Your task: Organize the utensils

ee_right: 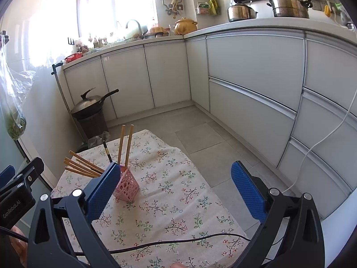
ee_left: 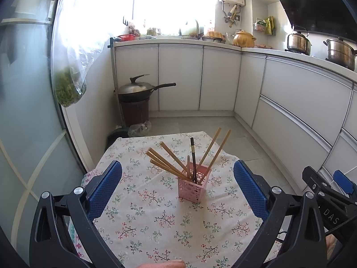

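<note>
A pink perforated holder stands upright on the floral tablecloth. Several wooden chopsticks and one dark chopstick stick out of it, fanned to both sides. My left gripper is open, held back from the holder, which sits between its blue fingers. My right gripper is also open and empty. In the right wrist view the holder is partly hidden behind the left blue finger, with the chopsticks leaning left. The right gripper shows at the left view's right edge.
A black cable lies across the near cloth. Beyond the table edge is tiled floor. White cabinets line the back and right. A wok on a dark stool stands in the corner, and a hanging bag of greens is at left.
</note>
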Demonstrator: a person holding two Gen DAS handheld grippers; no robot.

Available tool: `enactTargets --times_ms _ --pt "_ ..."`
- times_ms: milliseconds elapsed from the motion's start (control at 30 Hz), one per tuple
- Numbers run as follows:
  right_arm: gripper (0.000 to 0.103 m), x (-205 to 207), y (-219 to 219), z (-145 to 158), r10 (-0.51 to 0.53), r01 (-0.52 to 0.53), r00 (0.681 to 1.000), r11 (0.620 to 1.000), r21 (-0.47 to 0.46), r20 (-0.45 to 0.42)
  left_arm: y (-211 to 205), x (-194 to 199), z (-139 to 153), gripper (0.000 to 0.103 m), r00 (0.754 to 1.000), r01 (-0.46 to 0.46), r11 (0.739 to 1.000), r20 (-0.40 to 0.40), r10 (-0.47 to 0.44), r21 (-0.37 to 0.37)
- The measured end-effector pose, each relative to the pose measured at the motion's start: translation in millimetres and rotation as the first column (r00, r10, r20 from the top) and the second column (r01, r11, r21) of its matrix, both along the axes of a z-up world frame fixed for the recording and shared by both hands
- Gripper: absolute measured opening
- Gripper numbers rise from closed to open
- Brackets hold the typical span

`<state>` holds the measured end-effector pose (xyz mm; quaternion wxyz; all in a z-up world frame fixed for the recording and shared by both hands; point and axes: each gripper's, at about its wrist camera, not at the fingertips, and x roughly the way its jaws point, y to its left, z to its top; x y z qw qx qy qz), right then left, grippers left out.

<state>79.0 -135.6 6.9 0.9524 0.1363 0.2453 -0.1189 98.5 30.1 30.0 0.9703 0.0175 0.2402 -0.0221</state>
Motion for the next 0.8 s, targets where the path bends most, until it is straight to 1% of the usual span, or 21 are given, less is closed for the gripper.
enactTargets --times_ms 233,800 --pt "0.097 0.8 1.0 -0.3 0.001 -0.001 1.0 1.0 0.0 -0.003 0.3 1.2 -5.0 0.096 1.0 0.004 1.0 -0.002 -0.004 0.007" --pt "0.097 1.5 2.1 -1.8 0.0 0.0 1.0 1.0 0.001 -0.005 -2.2 1.1 -4.2 0.096 1.0 0.008 1.0 -0.006 -0.008 0.006"
